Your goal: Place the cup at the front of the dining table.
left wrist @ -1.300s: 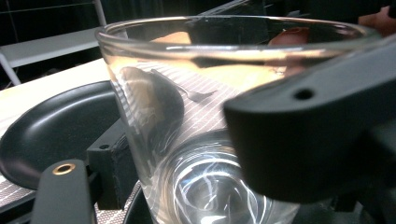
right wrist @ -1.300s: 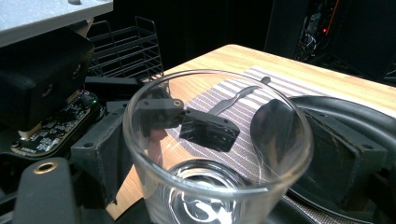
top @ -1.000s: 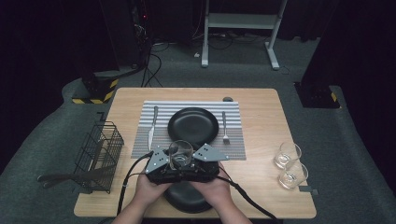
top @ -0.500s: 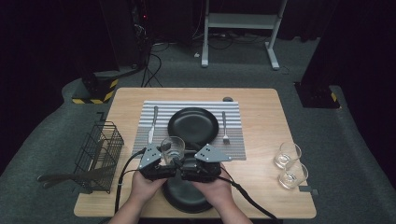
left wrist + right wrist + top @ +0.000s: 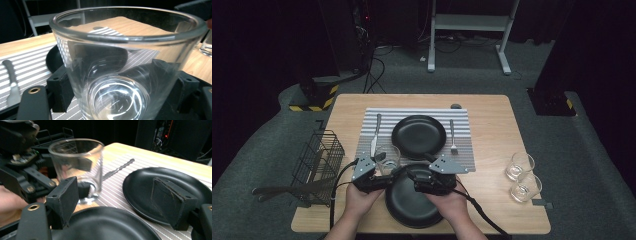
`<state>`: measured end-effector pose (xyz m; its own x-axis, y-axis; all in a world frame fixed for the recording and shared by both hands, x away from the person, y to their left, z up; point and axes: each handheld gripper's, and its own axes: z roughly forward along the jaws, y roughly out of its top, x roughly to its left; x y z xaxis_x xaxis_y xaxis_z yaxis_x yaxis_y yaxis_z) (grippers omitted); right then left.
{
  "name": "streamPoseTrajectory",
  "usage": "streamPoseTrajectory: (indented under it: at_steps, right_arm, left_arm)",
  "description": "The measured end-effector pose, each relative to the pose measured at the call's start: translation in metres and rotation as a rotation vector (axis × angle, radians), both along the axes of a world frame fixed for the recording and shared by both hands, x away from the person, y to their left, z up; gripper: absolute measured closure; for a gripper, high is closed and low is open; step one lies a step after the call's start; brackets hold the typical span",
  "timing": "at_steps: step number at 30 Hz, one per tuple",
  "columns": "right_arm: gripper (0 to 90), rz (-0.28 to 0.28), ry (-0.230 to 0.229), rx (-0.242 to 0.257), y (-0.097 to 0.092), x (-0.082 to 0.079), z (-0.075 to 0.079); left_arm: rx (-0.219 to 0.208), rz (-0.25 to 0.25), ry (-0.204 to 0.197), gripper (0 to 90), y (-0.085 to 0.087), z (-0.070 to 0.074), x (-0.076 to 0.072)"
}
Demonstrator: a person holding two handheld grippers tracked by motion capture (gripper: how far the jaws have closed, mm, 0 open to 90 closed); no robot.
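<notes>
At the near edge of the counter (image 5: 492, 210), between the person's two hands, lies a black plate (image 5: 412, 202). The right claw (image 5: 424, 180) hovers over the plate's far right rim, its jaws standing wide apart and just closing a little, with nothing pinched between them; in the right gripper view they frame the plates only. The left claw (image 5: 379, 172) sits at the plate's left, gripping a clear glass (image 5: 387, 157), its jaws pressed on either side of the tumbler (image 5: 120, 75), which stands upright at the near left corner of the striped mat (image 5: 462, 155). Farther off on the mat rests a second black plate (image 5: 418, 136), with a knife (image 5: 375, 137) to its left and a fork (image 5: 452, 137) to its right. A wire basket (image 5: 319, 160) stands at the counter's left edge, and two more glasses (image 5: 522, 177) sit near the right edge.
</notes>
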<state>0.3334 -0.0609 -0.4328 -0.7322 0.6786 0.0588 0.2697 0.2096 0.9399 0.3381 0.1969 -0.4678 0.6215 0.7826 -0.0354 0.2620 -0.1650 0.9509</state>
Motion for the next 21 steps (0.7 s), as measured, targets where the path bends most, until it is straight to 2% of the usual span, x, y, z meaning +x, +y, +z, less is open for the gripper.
streamPoseTrajectory:
  at_steps: [10,15,21]
  right_arm:
    - [22.9,-0.047,0.002,-0.038,-0.020,0.001,-0.012]
    - [23.4,-0.072,0.005,-0.041,-0.027,0.000,-0.017]
    - [23.8,-0.090,0.003,-0.078,-0.033,0.000,-0.023]
  left_arm:
    - [-0.007,0.061,0.011,22.4,0.018,-0.003,-0.001]
    - [-0.008,0.090,0.011,22.4,0.024,-0.005,-0.002]
    - [-0.006,0.117,0.016,22.4,0.028,-0.009,-0.002]
